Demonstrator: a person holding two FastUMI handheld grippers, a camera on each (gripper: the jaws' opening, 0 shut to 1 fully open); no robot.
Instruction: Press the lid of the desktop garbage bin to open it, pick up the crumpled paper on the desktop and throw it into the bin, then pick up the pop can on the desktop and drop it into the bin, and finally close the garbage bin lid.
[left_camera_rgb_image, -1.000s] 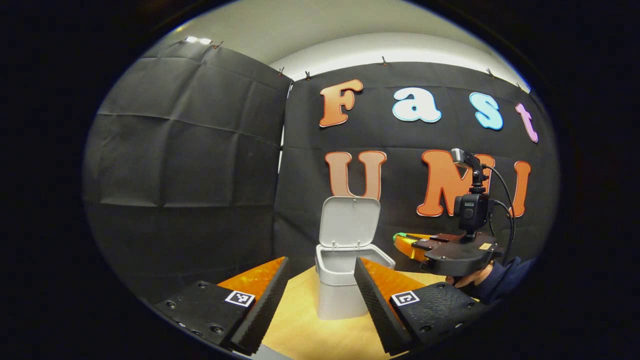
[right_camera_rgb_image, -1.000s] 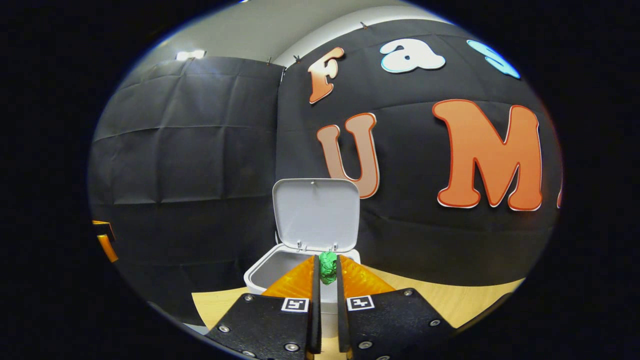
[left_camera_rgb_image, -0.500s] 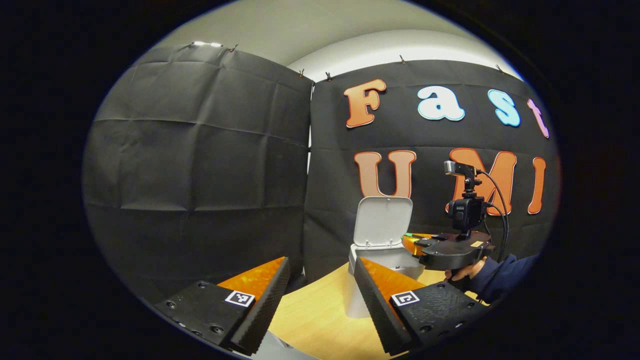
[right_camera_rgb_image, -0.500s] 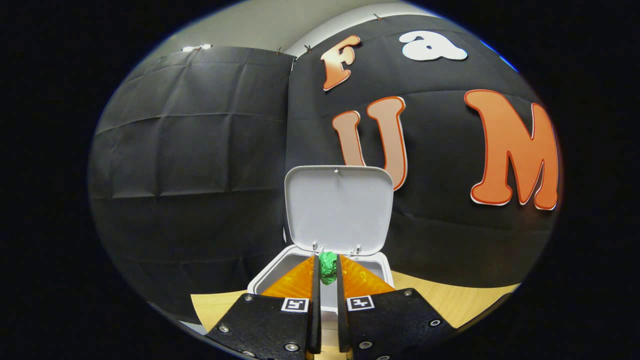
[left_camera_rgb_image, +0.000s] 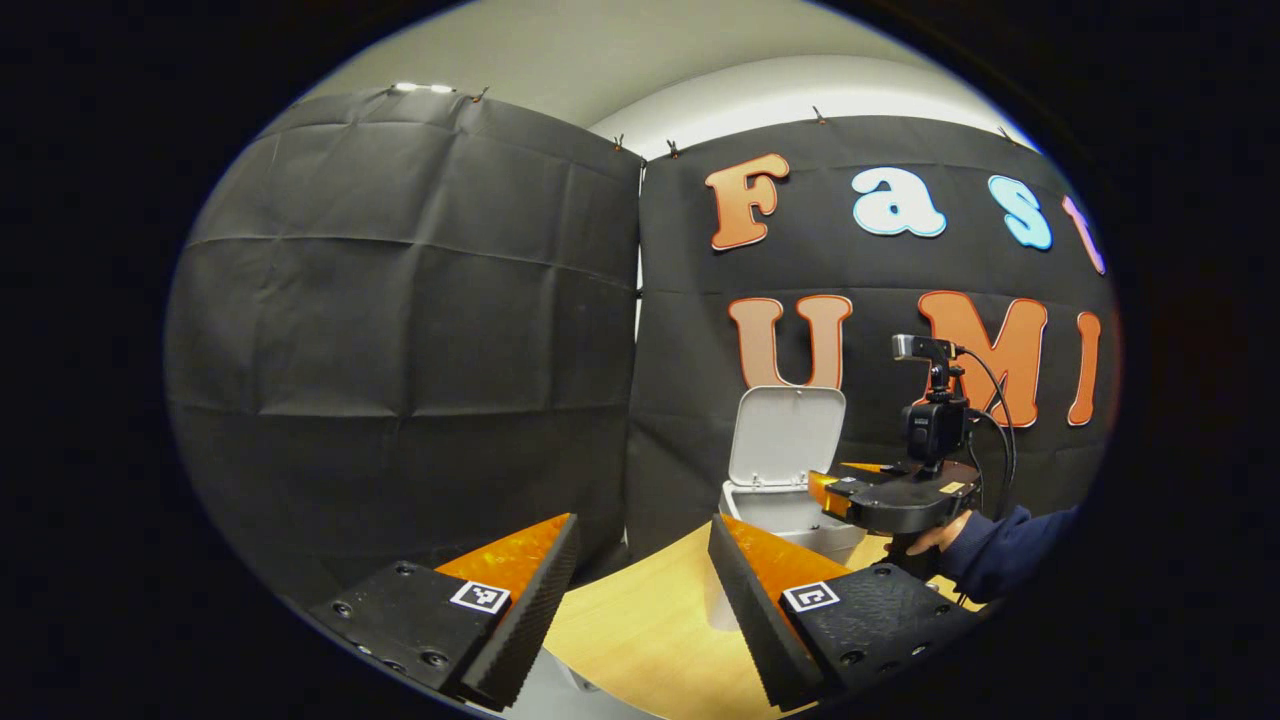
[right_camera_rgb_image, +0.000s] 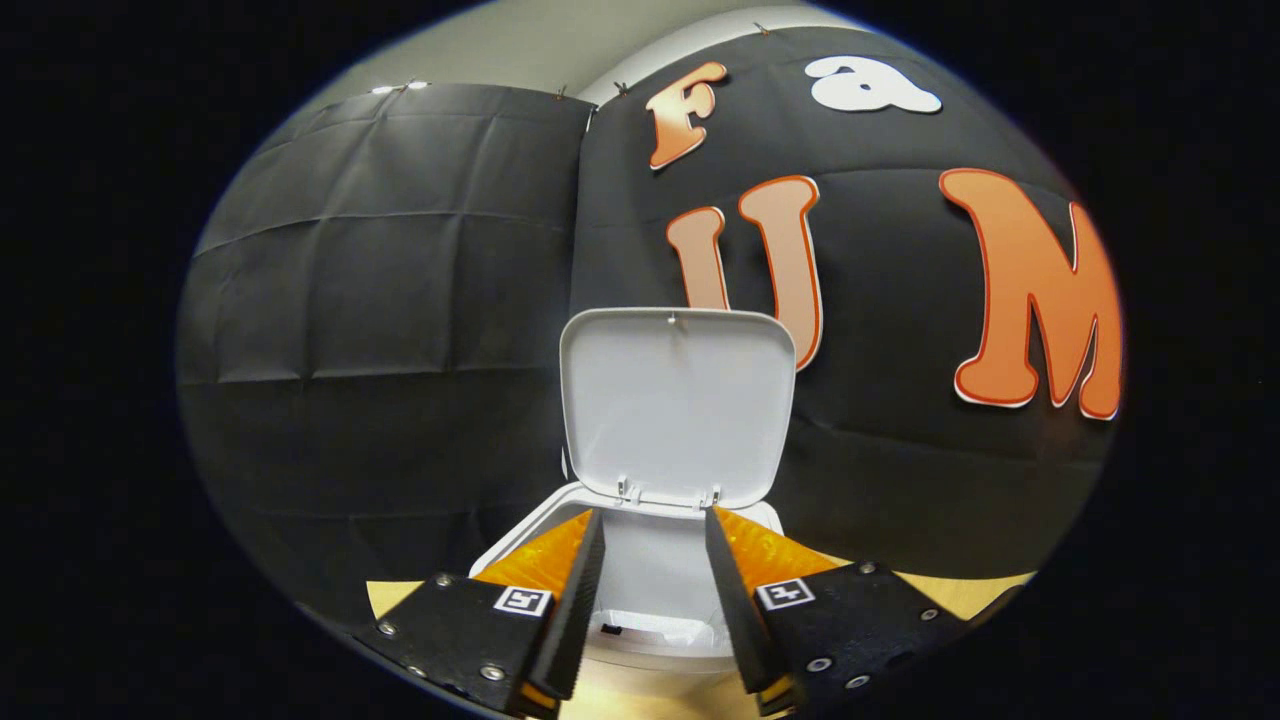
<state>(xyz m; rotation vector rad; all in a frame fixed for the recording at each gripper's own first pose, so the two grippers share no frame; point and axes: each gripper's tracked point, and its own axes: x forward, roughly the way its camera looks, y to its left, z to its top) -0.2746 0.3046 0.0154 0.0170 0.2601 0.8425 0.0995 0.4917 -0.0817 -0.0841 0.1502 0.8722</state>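
So from my seat the biggest thing on the wooden table is the white garbage bin, and I'll use that as my landmark. Its lid is flipped all the way up and stands upright at the back of the bin, so the mouth is wide open.

My right gripper is parked right over the bin's opening, pointing at the hinge side, fingers spread apart with nothing between them. In the left gripper view I can see it hanging just in front of the bin at rim height, with the hand and a dark sleeve under it, and the little camera sitting on top.

My left gripper is well back from the bin, off to its left, fingers wide apart and holding nothing, just table showing between them.

I can't make out the crumpled paper or the can from either view; the inside of the bin is mostly hidden from me.
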